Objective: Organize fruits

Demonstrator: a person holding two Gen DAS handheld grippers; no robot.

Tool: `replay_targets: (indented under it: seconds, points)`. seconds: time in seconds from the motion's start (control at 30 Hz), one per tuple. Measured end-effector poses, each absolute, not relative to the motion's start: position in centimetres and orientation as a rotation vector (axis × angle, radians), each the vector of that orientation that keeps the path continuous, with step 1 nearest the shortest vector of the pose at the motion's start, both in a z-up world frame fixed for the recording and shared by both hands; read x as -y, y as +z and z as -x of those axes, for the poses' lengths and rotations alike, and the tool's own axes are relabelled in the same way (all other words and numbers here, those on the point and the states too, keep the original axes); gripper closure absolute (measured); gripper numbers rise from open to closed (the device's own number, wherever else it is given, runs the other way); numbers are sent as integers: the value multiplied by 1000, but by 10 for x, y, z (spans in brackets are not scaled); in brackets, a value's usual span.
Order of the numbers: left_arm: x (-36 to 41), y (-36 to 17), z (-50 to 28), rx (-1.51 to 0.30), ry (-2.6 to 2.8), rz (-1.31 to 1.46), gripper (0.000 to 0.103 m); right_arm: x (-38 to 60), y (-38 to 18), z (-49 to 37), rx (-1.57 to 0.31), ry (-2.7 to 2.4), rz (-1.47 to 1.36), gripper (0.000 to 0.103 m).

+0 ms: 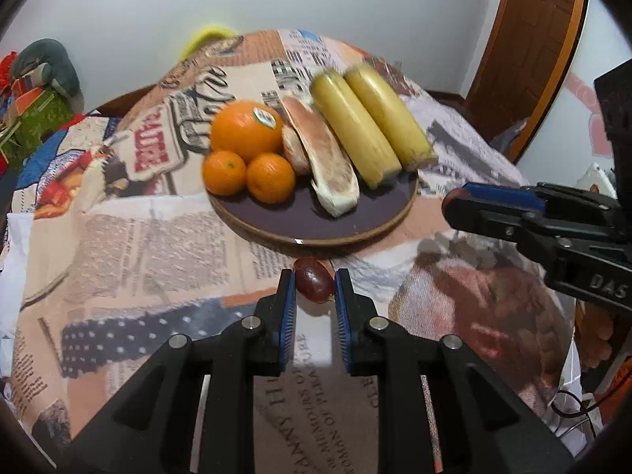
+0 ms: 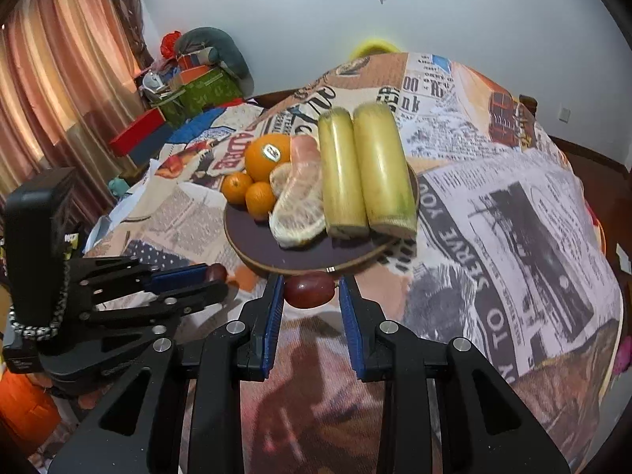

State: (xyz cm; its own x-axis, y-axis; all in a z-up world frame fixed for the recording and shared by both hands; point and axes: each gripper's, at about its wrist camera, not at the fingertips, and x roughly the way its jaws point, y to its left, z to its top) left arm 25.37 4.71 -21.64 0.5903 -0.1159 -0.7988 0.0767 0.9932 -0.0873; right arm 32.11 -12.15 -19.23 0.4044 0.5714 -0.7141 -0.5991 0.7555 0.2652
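Left claw (image 1: 315, 286) clamped on a small dark-red grape (image 1: 314, 284) at lower centre of the left wrist view; right claw (image 2: 311, 290) likewise pinching a second grape (image 2: 309, 289), both just short of the plate rim (image 1: 316, 239). Smooth, round, taut skins: likely to squirt sideways or burst under hard pads. On the cloth-draped worktop (image 1: 166, 237), glossy dark plate already crowded with dimpled oranges (image 1: 247, 130), pithy pomelo segments (image 1: 328, 166), waxy yellow-green stalks (image 1: 355, 130); little bare space, so possible rolling off.
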Motion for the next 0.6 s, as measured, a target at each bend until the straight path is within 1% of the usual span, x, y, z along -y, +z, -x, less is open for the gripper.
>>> replay_targets:
  seconds: [0.27,0.6]
  points:
    - [-56,-194,-263,-858,-121,81,84,113,-184,-333,-858,752,17,77]
    - [-62,-212,-289,-899,-137,127,83,99,-202,-348,-901,746,42,76]
